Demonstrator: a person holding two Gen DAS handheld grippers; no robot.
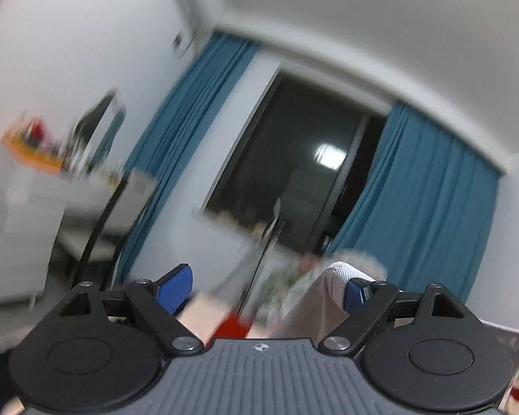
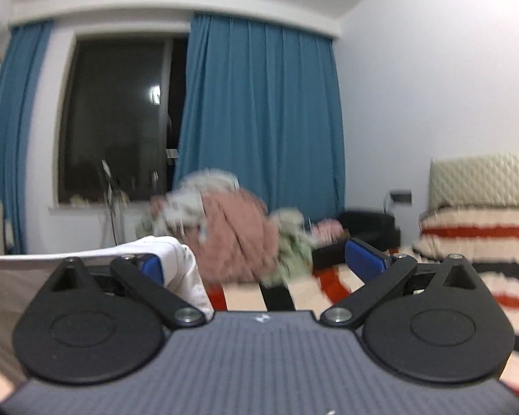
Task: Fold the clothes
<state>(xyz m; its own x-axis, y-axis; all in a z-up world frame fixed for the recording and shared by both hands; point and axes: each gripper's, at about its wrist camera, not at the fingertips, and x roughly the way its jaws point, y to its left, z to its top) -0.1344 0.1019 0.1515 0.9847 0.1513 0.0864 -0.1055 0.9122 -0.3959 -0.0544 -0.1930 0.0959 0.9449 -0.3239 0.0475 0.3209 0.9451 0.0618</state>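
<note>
Both grippers, left (image 1: 264, 288) and right (image 2: 261, 261), are standing with jaws apart, the pink-green clothes (image 2: 231, 231) piling straight ahead of the right one, nearer it.

Left tool (image 1: 264, 285): black linkage arms, silver screws, blue pads (seemingly ribbed), grey ridged body.

No words, numbers or brand names can be read in either view. The only mark is a small round white emblem, a circle split into quarters, on the near edge of each gripper's ribbed grey housing: on the left gripper (image 1: 263, 292) in the left wrist view and, more blurred, on the right gripper (image 2: 259, 263) in the right wrist view.
</note>
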